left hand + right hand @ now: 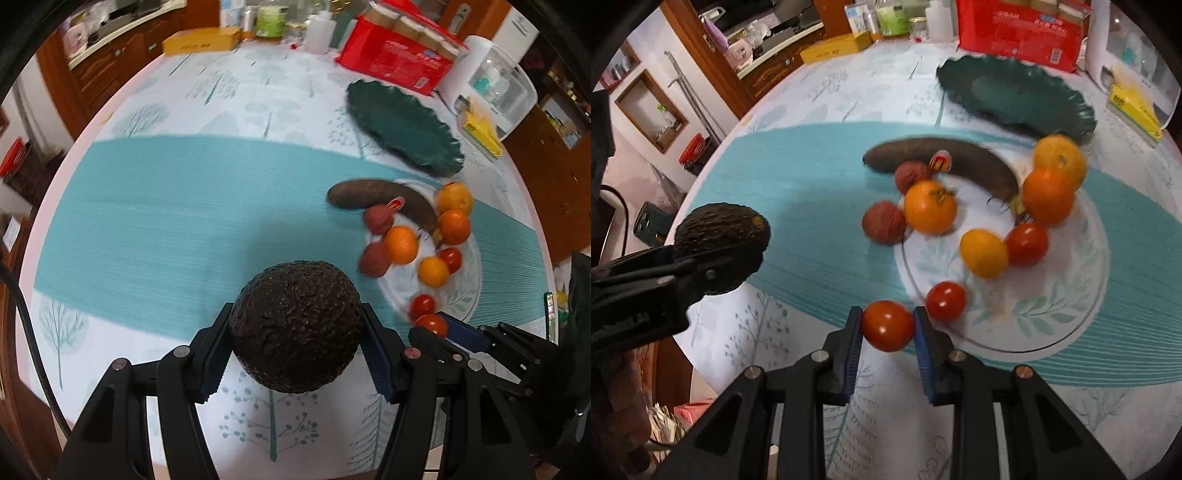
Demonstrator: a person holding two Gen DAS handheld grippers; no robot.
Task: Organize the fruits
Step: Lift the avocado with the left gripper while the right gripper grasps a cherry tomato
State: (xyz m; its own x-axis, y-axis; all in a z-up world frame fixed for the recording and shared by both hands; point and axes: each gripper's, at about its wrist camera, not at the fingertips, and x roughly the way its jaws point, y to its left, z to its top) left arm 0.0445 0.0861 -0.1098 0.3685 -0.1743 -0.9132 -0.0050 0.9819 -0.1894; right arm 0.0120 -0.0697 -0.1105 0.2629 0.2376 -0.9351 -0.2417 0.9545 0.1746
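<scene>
Avocado (295, 328) gripped across its belly by left claw (295, 332): firm, heavy. Right claw (888, 326) pinches tomato (887, 325): soft, slippery, bruises easily.

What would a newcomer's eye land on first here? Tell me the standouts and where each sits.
First, the dark, bumpy avocado, clamped in the left gripper above the tablecloth. Next, a red tomato, pinched in the right gripper at the near rim of the white plate. Beyond, oranges and a browned banana crowd that plate, with an empty green dish behind.
</scene>
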